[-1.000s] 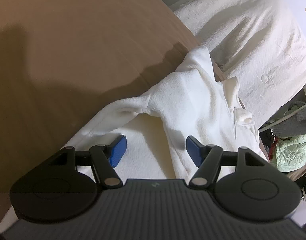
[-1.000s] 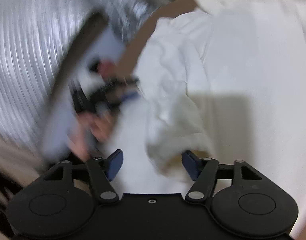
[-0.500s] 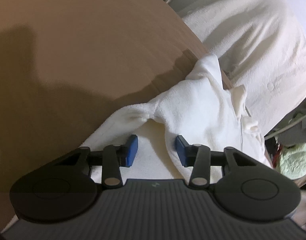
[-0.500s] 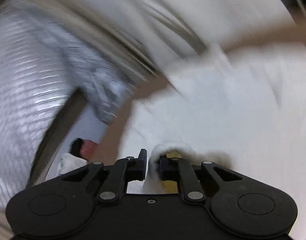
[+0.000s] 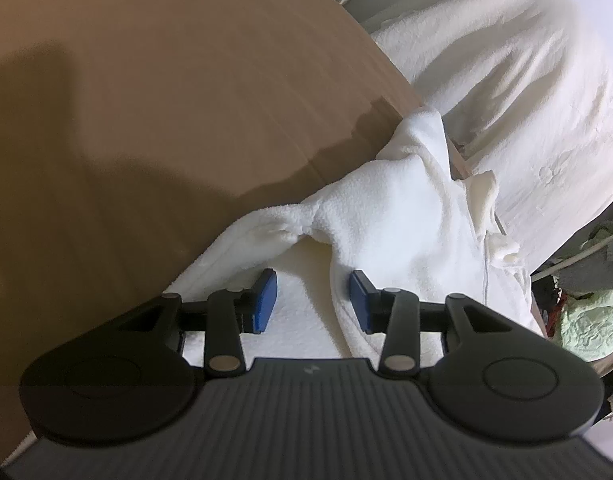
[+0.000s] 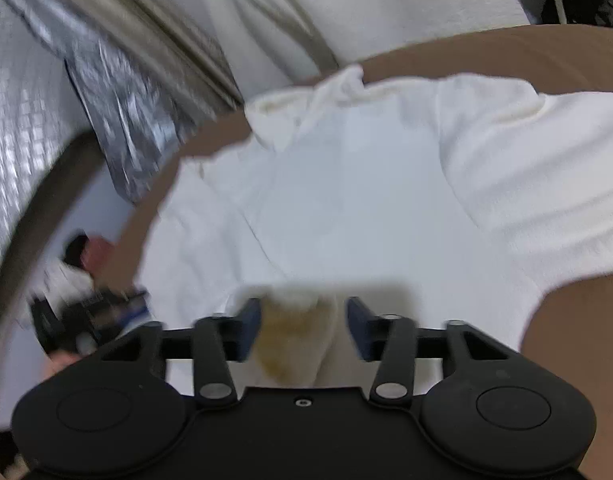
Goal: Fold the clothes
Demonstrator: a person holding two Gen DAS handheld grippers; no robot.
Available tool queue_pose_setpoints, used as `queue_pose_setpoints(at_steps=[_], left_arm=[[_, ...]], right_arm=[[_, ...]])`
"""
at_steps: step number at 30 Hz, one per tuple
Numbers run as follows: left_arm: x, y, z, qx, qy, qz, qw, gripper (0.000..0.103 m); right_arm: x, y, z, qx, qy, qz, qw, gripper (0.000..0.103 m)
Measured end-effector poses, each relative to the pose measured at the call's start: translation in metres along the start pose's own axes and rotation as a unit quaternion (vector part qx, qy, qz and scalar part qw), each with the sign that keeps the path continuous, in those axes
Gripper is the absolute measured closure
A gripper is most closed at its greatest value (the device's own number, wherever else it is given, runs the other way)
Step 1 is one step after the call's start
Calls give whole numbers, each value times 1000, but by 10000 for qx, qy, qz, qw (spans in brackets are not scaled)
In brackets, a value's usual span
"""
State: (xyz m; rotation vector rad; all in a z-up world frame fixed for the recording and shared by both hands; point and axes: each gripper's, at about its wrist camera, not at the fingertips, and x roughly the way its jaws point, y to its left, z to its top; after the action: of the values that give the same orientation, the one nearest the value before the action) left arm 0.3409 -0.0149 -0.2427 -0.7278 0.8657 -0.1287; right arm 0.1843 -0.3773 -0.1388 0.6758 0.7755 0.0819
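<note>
Pictured on the brown table [image 5: 166, 100]: a white fleece garment [image 5: 406, 216], rumpled, draped to the table's far edge beside pale bedding [image 5: 506, 80]. Green cloth [image 5: 586, 320] heaped off to the right, well apart.

Left gripper [image 5: 313, 304] held low over the near part of the garment, fingers [image 5: 266, 304] half spread and clamped on nothing. Between them, flat cloth below and a raised fold edge just beside the right-hand pad; contact there impossible to tell. Left-hand pad set at the hem of a sleeve-like strip stretched toward the bare side of the table. No pinch from both sides, as far as could be seen.

Seen from the right wrist, through heavy motion blur: right gripper [image 6: 304, 328] angled down over the same garment, fingers apart, having just been opening. Yellowish-white wad [image 6: 294, 332] of the cloth bunched between them, up against the left-hand pad, with a narrow gap at the right-hand pad; not squeezed. Rest of the garment laid out beyond the fingertips, reaching almost to the table's far rim. Left gripper glimpsed at lower left of that view, smeared, at the garment's edge. Crinkled silver sheet [image 6: 118, 92] hung beyond the table.
</note>
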Motion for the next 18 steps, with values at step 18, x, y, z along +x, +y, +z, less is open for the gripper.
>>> queue_pose_setpoints(at_steps=[18], left_arm=[[-26,-11,11,650,-673,724,9930,94]], right_arm=[[63,-15,-7,1054,741,111,9916,26]])
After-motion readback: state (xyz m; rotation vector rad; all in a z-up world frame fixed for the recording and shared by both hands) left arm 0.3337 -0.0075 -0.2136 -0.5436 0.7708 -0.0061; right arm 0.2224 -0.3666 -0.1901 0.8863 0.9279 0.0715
